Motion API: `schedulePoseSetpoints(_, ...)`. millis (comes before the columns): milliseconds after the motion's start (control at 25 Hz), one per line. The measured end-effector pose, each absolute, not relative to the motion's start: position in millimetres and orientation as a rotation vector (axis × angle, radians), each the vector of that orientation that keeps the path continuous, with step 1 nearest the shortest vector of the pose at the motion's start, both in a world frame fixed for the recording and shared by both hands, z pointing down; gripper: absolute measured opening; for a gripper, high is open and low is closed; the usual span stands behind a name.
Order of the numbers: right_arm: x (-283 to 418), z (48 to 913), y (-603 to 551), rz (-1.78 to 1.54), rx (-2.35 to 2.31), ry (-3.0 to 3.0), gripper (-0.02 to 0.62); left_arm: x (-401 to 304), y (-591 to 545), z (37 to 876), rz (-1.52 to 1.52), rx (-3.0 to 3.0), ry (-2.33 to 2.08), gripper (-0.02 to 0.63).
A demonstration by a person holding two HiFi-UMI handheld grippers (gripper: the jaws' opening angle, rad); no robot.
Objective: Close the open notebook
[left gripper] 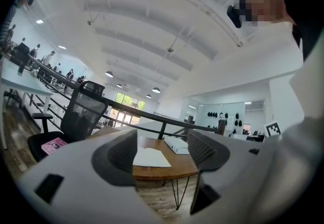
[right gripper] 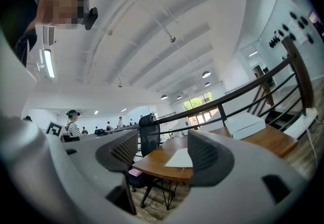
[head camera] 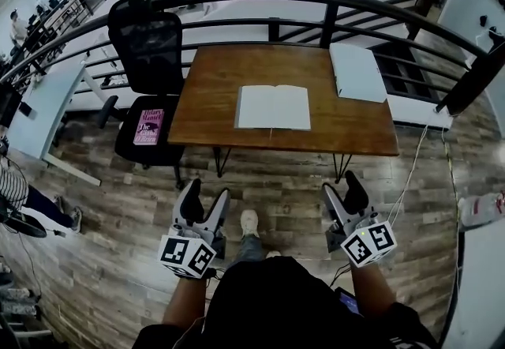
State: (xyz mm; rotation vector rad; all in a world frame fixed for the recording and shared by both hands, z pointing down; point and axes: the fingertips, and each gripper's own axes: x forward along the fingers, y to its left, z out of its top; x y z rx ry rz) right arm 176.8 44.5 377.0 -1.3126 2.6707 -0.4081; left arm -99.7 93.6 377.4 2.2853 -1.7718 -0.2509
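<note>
An open white notebook (head camera: 274, 107) lies flat on the brown wooden table (head camera: 213, 114), near its front edge. It also shows in the left gripper view as the notebook (left gripper: 151, 157) and in the right gripper view as the notebook (right gripper: 179, 158). Both grippers hang well short of the table, over the floor. My left gripper (head camera: 204, 197) is open with nothing between its jaws. My right gripper (head camera: 341, 189) is open and empty too. Both point level toward the table.
A closed white box-like book (head camera: 357, 71) lies at the table's back right. A black office chair (head camera: 147, 63) with a pink book (head camera: 149, 126) on its seat stands left of the table. A curved black railing (head camera: 316, 4) runs behind the table. A person's shoe (head camera: 249, 223) shows below.
</note>
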Motion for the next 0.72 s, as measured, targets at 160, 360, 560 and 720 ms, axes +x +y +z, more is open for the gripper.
schedulePoseSetpoints(160,174.8,377.6,24.8,-0.39,-1.338,2.671,0.302,-101.9,64.4,374.9,-0.278,2.315,-1.742,0.314)
schedulePoseSetpoints(360,165.7,383.0,-8.7,-0.46,-1.356,2.62,0.295,-110.2,26.9,373.5,-0.291,2.346,-1.694,0.314)
schedulePoseSetpoints(560,147.4,383.4,-48.3,-0.46,-1.369,2.62,0.291,-125.2,-18.3,386.0,-0.268,2.356,-1.646,0.313)
schedulePoseSetpoints(720,137.9,381.7,-78.1,-0.448,-1.38,2.63,0.291,-129.7,-52.1,390.2,-0.27,2.377,-1.596,0.313)
